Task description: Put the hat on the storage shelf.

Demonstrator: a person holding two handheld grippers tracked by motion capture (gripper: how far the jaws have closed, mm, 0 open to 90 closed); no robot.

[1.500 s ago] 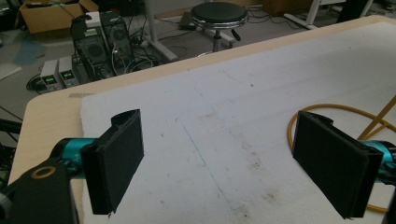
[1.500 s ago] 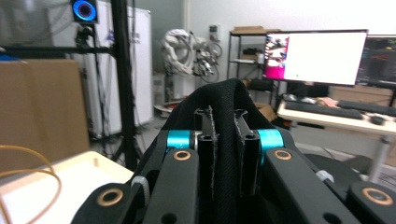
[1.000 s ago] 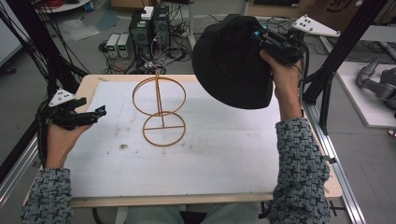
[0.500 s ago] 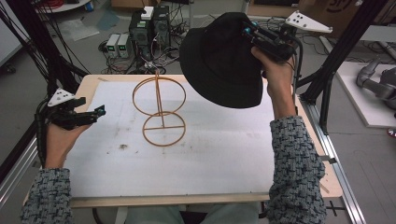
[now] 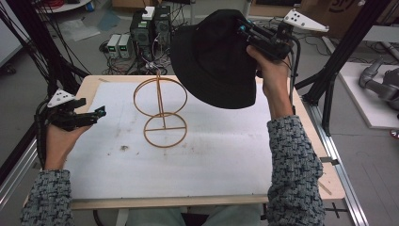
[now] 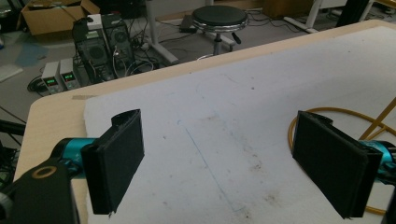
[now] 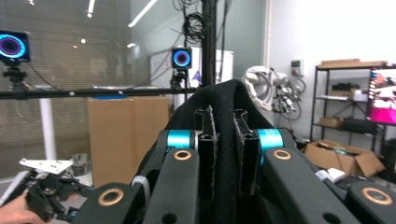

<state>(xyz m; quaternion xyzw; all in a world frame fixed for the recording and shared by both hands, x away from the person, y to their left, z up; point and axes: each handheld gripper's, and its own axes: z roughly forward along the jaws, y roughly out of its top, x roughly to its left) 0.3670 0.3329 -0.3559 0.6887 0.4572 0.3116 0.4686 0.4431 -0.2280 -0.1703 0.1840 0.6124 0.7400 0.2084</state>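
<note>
Lately shifted: black hat (image 5: pixel 214 59), held aloft at the far right of the table (image 5: pixel 324 181), carried leftward over the last second so that its drooping brim now hangs nearer the wire stand (image 5: pixel 161 112) and partly in front of the stand's top ring; judged to mean the hat is being brought over for seating on that stand, with lowering and centring not yet done; white mat (image 5: pixel 188 160), unchanged, lightly soiled near its left middle; right gripper (image 5: pixel 244 28), raised and moved left with the hat, jaws closed tight on a fold of the brim, as the right gripper view shows black cloth (image 7: pixel 223 154) pinched between the two pads; left gripper (image 5: pixel 96 113), resting at the left edge of the mat as before, jaws wide apart and empty, with the stand's base ring (image 6: pixel 327 116) lying beyond its right pad; hard to make out: how much of the stand's upper ring lies behind the brim; the hat's crown opening, turned from the high view; the stand's stem, cut off at the edge of the left gripper view.
</note>
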